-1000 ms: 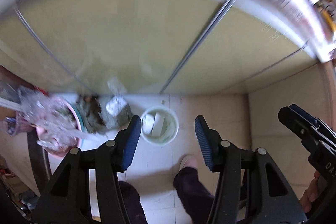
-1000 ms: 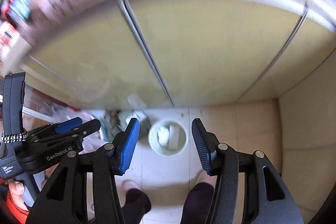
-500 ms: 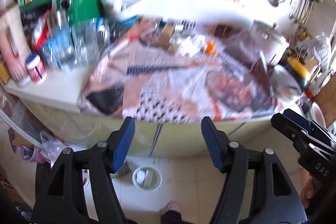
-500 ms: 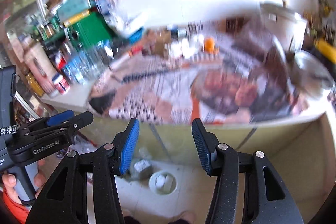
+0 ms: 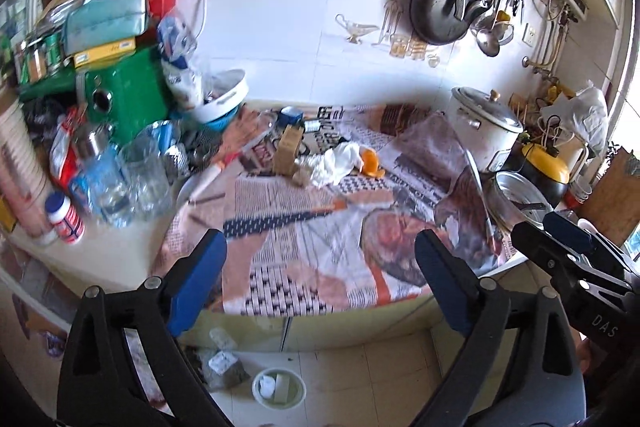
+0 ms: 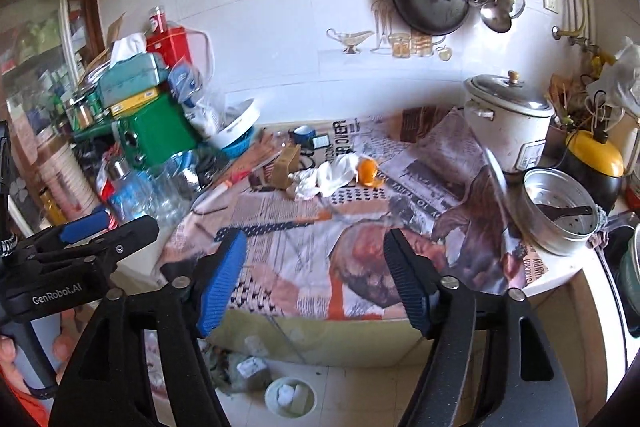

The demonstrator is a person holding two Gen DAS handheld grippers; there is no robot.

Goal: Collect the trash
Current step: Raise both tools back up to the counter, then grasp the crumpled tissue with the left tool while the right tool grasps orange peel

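Note:
Crumpled white tissue, an orange peel and a small brown box lie on the newspaper-covered counter. A white bin holding white scraps stands on the floor below the counter. My left gripper is open and empty, held in front of the counter edge. My right gripper is open and empty beside it.
Bottles, a green box and stacked boxes crowd the counter's left. A rice cooker, a metal pot and a yellow appliance stand at the right. Pans hang on the tiled wall. Bagged rubbish lies beside the bin.
Both grippers have lifted and tilted up from the floor and the bin to face the counter top. Both stay open and empty.

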